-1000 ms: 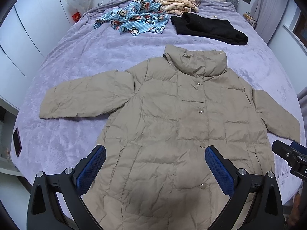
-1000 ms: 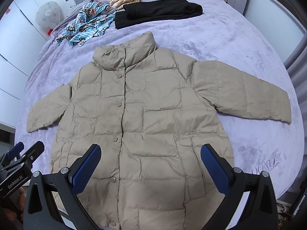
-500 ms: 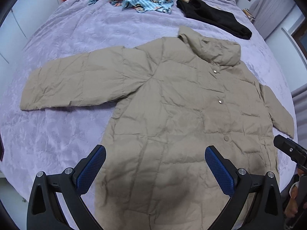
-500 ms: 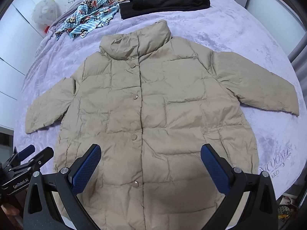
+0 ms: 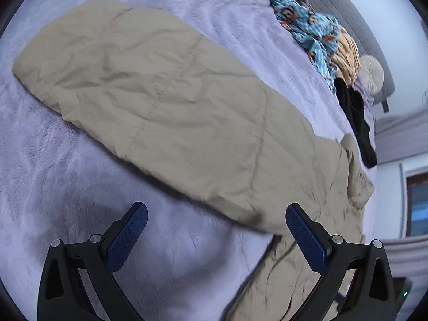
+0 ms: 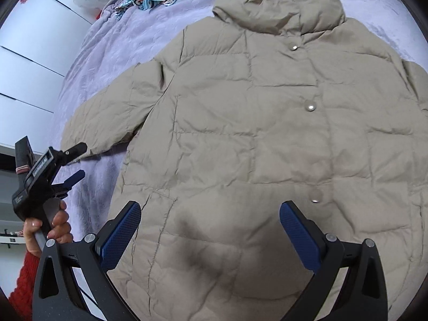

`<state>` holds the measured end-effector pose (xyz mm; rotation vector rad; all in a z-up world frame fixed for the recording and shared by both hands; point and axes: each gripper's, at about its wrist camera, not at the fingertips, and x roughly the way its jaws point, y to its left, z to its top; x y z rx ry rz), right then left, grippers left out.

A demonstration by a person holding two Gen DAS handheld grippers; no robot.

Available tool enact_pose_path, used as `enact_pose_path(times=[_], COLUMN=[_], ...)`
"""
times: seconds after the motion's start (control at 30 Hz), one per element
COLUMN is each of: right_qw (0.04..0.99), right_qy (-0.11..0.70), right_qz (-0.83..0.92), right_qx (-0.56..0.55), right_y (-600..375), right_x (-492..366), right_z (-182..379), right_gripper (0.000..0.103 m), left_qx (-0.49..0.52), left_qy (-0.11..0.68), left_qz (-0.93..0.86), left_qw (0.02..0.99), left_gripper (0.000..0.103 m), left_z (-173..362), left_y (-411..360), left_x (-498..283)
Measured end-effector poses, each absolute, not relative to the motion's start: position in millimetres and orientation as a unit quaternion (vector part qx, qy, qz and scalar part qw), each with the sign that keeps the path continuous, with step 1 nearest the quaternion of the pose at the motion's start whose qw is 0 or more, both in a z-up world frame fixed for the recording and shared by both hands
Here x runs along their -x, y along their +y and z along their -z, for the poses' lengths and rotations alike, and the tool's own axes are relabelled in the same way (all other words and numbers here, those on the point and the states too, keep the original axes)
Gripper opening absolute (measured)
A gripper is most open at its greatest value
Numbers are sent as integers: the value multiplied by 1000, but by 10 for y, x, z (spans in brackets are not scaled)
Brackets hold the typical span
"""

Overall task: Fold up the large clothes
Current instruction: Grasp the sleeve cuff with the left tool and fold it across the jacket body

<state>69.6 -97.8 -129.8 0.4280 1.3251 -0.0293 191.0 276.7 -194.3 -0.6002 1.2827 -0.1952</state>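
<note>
Bedroom, lilac plush bedspread (image 6: 112, 42) as the work surface, white cupboard fronts at the side.

Item one: beige quilted jacket (image 6: 267, 139), laid flat and face up across the bed, snaps done up, collar toward the headboard, both sleeves spread outward. I judge it was spread this way so each sleeve can be turned in over the body without fighting the padding.

Item two: my left gripper (image 5: 214, 230), fingers released and wide apart, grasping nothing, poised just beside the lower edge of the jacket's sleeve (image 5: 160, 101) near the armpit; probably lined up to take that sleeve.

Item three: my right gripper (image 6: 210, 230), likewise spread and empty, low over the jacket's front near the hem, casting a shadow on the fabric.

Items beyond: blue cartoon-print garment (image 5: 305, 29), cream garment (image 5: 346, 53), black garment (image 5: 355, 117), round cushion (image 5: 371, 75), all toward the headboard, well apart from the jacket.

View notes: left wrist alone shows the sleeve full length to its cuff and the cushion. Right wrist alone shows the collar, the snap row, and my left gripper from outside, held in my hand (image 6: 53, 227).
</note>
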Motion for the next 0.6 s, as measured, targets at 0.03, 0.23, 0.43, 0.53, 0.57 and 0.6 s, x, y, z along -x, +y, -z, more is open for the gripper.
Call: enact_pose_path(times=[0.03, 0.23, 0.43, 0.53, 0.57, 0.6], right_qw=[765, 761, 760, 771, 775, 778], right_qy=[611, 612, 608, 590, 585, 580], right_qz=[11, -8, -6, -7, -4, 0], right_qx=[-201, -215, -231, -238, -239, -242], right_y=[-928, -705, -669, -625, -617, -595], right_x=[-714, -857, -1024, -1181, -1214, -1283], right_z=[1351, 1466, 1456, 1415, 1401, 1408], right_gripper=[103, 103, 103, 103, 103, 102], left_qx=[296, 339, 305, 282, 255, 234], left_qy=[583, 541, 531, 514, 507, 499], left_qz=[87, 56, 61, 85, 88, 96], left_qw=[752, 768, 789, 805, 819, 829], left_gripper=[103, 103, 17, 12, 12, 12], left_z=[2018, 2156, 2093, 1876, 1745, 1614], left_y=[2851, 3207, 3256, 3241, 3204, 3157], left_x=[-1986, -2497, -2853, -2839, -2807, -2772])
